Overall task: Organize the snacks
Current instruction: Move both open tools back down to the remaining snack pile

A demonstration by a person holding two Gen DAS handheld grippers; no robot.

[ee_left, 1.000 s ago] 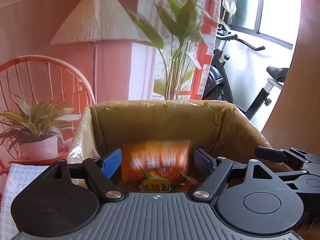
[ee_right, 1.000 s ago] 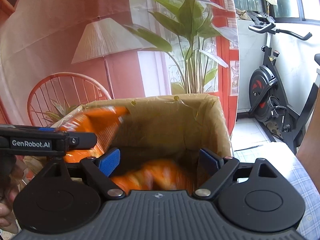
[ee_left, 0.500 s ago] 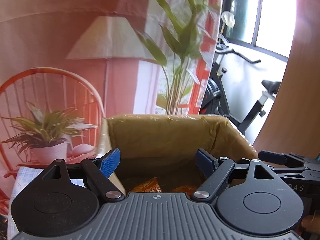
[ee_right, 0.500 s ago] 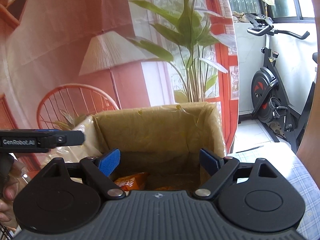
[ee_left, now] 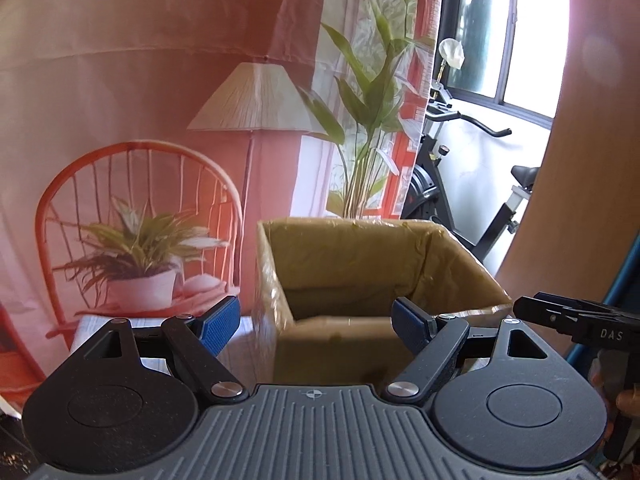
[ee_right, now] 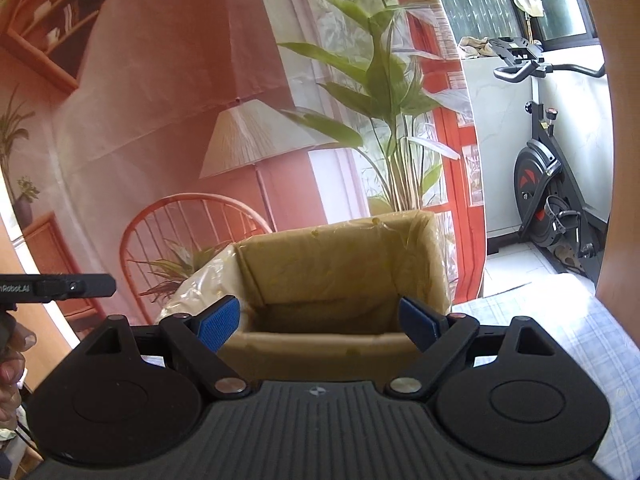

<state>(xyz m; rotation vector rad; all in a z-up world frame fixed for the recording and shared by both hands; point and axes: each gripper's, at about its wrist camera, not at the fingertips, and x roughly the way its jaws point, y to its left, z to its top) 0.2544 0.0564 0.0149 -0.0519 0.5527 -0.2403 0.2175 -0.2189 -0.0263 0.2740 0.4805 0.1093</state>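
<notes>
My left tongs [ee_left: 316, 326] stand wide apart with nothing between their blue ribbed pads [ee_left: 219, 323]. My right tongs [ee_right: 318, 324] are likewise spread and empty, their blue textured pads [ee_right: 218, 322] clear of everything.

Just ahead of both sits the open brown cardboard box lined with crinkled clear plastic film [ee_left: 360, 276], upright and square-cornered. From the left view I look at its near wall and into its shaded inside; I cannot see any snacks from this angle. The right view shows the same box [ee_right: 340, 276] more from its near rim, with film bunched loosely over its left edge; its contents are hidden there too.

Only the right view shows the pale blue checked cloth covering the surface [ee_right: 560, 340] to the right of the box, and a tiled floor beyond. It also shows part of my left hand [ee_right: 10, 364] at the left edge, below a black bar of the other tool.

Only the left view shows the window with dark frames [ee_left: 504, 40] and a smooth curved tan wooden panel [ee_left: 580, 160] at the right.

Both views show the wrinkled printed fabric backdrop with a lamp, an orange wire chair and plants [ee_left: 160, 120], and a black exercise bike [ee_right: 548, 184].
</notes>
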